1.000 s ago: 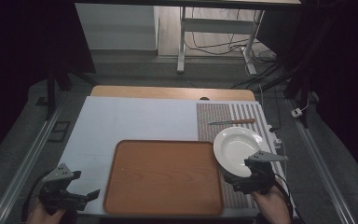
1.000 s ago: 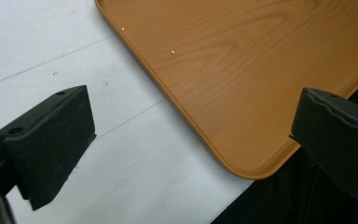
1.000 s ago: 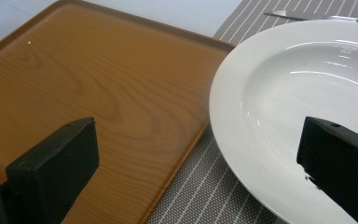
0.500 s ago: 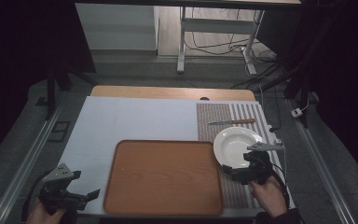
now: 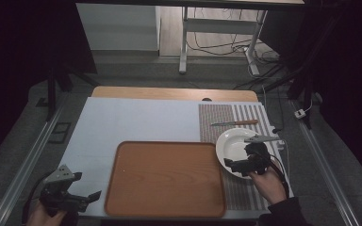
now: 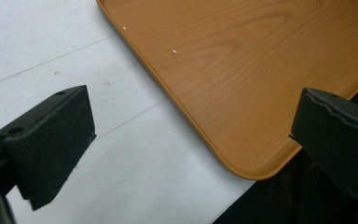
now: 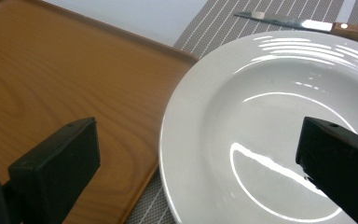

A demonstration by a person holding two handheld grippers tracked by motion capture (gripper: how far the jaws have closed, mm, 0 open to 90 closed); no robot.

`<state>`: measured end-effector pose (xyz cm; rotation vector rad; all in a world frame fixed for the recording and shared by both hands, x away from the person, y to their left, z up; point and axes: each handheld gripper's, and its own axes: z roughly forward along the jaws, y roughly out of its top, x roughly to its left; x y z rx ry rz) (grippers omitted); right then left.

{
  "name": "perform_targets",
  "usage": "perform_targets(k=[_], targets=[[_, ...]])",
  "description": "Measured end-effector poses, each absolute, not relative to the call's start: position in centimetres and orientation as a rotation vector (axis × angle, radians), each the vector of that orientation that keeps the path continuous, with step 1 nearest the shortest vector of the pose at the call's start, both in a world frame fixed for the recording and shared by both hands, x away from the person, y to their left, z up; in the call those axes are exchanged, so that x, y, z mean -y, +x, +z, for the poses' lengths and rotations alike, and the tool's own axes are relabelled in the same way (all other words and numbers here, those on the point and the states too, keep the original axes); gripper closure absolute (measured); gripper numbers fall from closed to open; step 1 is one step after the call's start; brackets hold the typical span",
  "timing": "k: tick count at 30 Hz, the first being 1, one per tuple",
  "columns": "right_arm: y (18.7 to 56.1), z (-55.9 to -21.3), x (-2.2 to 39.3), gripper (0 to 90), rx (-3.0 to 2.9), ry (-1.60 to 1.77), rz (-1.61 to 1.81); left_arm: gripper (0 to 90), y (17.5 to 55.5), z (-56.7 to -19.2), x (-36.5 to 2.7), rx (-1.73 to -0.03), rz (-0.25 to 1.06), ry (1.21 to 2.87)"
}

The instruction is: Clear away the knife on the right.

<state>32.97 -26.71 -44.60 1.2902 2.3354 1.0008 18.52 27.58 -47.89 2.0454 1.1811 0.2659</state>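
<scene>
Your right tongs (image 5: 231, 163) have slid forward over the white plate (image 5: 235, 143) — spread wide, straddling its near rim, ready to close. Left tongs (image 5: 92, 195) idle — also parted — beside the tray (image 5: 165, 176).

High view: the right gripper (image 5: 231, 165) and the hand behind it cover the near rim of the white plate (image 5: 233, 143). The left hand (image 5: 40, 216) is cut by the bottom edge. Right gripper view: the plate is cut at right and bottom; the knife (image 7: 307, 25) loses its handle end at the right edge. Left gripper view: the wooden tray (image 6: 261, 70) runs off top and right.
</scene>
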Motion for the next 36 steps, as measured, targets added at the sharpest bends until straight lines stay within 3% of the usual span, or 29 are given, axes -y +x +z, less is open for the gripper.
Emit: perform_targets(k=[36], targets=[[43.2, -46.0, 26.7, 0.0, -2.313, 1.302, 0.809, 0.0, 18.6, -47.9, -27.5, -1.182, 0.266, 2.050]])
